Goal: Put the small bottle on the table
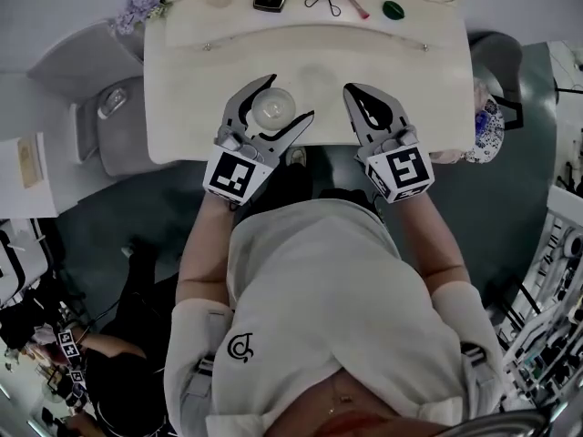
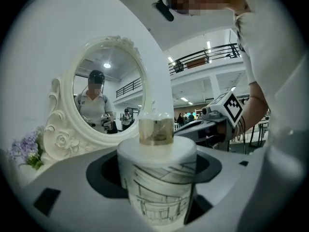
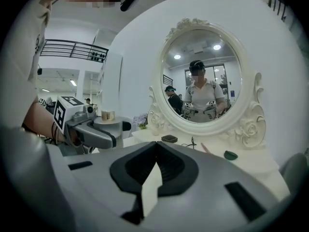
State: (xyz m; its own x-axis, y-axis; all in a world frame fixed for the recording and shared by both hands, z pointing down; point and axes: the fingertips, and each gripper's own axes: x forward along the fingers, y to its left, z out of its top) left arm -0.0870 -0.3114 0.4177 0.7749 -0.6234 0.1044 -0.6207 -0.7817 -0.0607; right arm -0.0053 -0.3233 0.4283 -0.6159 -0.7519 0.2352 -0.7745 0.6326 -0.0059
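Carrying is in hand: the wide-spread fingers of the left gripper [image 1: 291,96] clamp the small bottle [image 1: 272,109] over the bench [image 1: 392,71], so lowering and release come next, while the right gripper [image 1: 352,90] has its fingers closed, empty.

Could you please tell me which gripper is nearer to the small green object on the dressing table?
Right. The right gripper, jaws shut, is in front of the green object; the left gripper, holding the small bottle, is farther off to its left.
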